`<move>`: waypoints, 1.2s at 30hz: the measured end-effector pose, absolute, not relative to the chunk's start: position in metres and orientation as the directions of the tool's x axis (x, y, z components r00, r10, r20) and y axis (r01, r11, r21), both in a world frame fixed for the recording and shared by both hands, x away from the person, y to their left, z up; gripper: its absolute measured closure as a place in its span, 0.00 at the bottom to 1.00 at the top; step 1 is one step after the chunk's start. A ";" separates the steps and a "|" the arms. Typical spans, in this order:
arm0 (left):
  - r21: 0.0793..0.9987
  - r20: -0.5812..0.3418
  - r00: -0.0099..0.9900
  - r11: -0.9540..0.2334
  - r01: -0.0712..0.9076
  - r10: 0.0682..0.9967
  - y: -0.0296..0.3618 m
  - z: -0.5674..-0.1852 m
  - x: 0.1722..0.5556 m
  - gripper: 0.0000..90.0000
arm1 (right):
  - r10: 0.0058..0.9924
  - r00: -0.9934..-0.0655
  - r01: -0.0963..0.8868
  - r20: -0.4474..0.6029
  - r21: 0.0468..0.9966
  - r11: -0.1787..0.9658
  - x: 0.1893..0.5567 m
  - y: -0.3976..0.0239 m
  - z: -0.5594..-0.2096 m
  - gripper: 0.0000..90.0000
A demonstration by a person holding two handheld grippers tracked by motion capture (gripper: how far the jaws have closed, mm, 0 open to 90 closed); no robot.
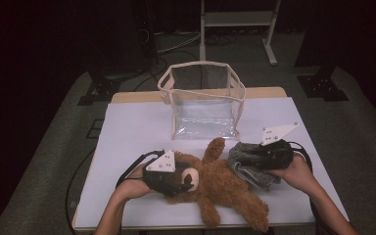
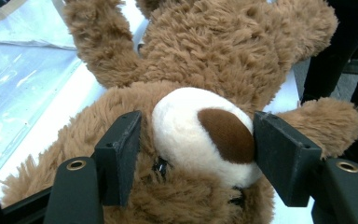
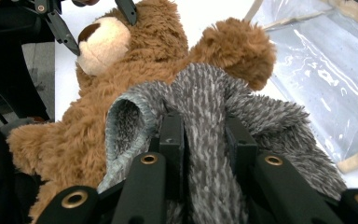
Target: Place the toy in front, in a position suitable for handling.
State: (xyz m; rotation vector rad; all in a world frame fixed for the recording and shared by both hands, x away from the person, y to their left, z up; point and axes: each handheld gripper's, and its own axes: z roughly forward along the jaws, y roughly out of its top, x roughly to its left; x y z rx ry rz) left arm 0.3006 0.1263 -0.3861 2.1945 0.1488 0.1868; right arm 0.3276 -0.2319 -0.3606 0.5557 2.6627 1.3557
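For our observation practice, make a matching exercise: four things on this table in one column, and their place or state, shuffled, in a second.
Things:
1. fluffy brown teddy bear
2. grey fuzzy cloth
3. clear plastic bag with beige trim
4. left tongs

States:
A. stands open at the table's far side
B. pinched in the right tongs
C. lies on its back
D. jaws either side of the bear's muzzle

Pairs: 1-C, 2-B, 3-A, 4-D
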 end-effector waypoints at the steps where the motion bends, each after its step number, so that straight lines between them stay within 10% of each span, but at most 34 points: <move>1: 0.810 0.080 0.979 -0.584 0.044 0.185 0.126 -0.386 0.302 0.39 | 0.371 -0.925 0.282 0.080 0.799 0.530 0.327 -0.235 -0.362 0.80; 36: 0.834 0.096 0.951 -0.546 0.085 0.295 0.121 -0.384 0.310 0.38 | 0.426 -0.882 0.390 0.201 0.818 0.422 0.288 -0.286 -0.402 0.81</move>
